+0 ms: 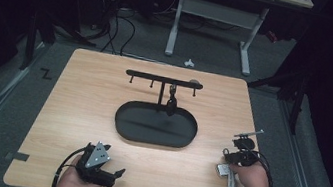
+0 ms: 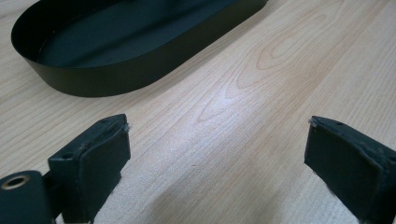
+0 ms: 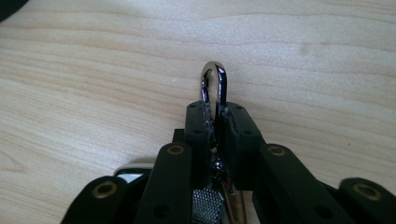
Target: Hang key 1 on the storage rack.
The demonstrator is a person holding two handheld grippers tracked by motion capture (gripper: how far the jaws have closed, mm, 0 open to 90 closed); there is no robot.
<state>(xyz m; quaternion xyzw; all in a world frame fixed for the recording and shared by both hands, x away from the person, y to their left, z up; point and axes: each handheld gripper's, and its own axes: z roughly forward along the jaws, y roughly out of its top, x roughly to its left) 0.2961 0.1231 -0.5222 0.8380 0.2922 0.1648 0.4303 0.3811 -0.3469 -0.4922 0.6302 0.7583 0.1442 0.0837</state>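
Jaws of the right gripper [image 3: 215, 122] pinched a padlock [image 3: 215, 86] by its shiny shackle near the table's [image 1: 85, 111] right edge. Near the front edge, the left gripper [image 2: 217, 154] stood wide open and empty beside the black tray [image 2: 140, 70].

Table [image 1: 81, 110] noted as pale wood with wavy grain; oval tray [image 1: 122, 122] and hook rack [image 1: 157, 78] recorded as matte black; padlock shackle [image 3: 215, 84] seen as shiny silver between black fingers [image 3: 198, 135]
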